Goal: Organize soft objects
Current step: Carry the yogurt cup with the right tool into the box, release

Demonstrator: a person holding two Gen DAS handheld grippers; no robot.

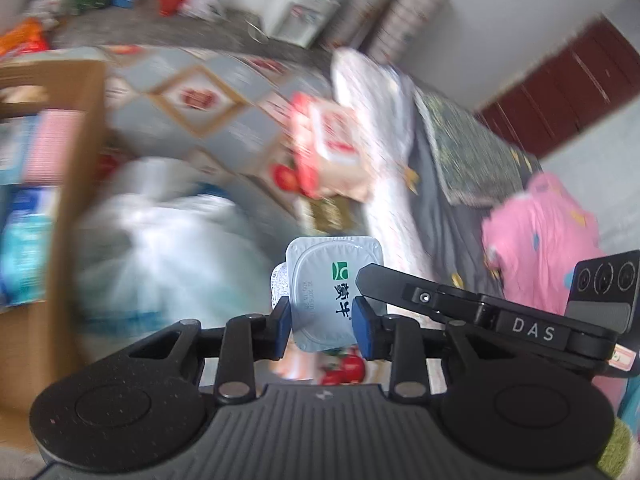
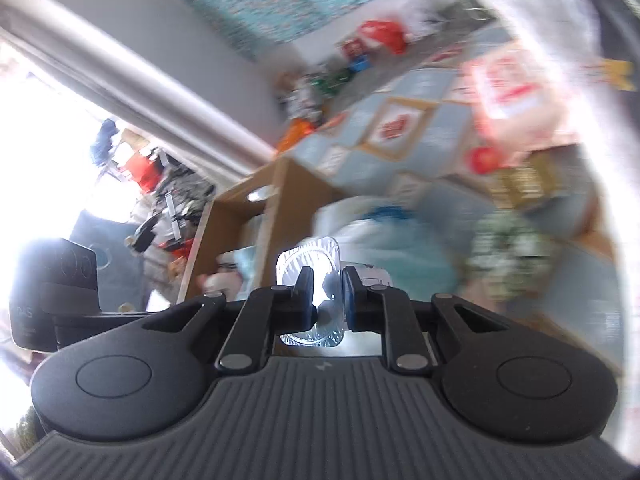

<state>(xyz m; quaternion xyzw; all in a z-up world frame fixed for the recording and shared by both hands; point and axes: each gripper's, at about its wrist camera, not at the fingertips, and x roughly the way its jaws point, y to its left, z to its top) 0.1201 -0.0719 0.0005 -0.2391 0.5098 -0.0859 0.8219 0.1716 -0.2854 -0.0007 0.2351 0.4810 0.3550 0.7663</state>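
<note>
My left gripper (image 1: pixel 322 328) is shut on a white yogurt cup pack (image 1: pixel 328 284) with a green logo on its foil lid, held in the air. The tip of the right gripper (image 1: pixel 368 276) reaches in from the right and touches the same pack. In the right wrist view my right gripper (image 2: pixel 325 300) is shut on the pack's silvery foil lid (image 2: pixel 308 256). A brown cardboard box (image 1: pixel 76 128) with blue and pink packs inside stands at the left; it also shows in the right wrist view (image 2: pixel 276 200). Both views are motion-blurred.
A white plastic bag (image 1: pixel 168 240) lies beside the box. A red-and-white tissue pack (image 1: pixel 332 140) rests on the patterned mat (image 1: pixel 192 96). A folded quilt (image 1: pixel 384 128) and pink bedding (image 1: pixel 540 232) lie at the right. A water dispenser (image 1: pixel 300 8) stands at the back.
</note>
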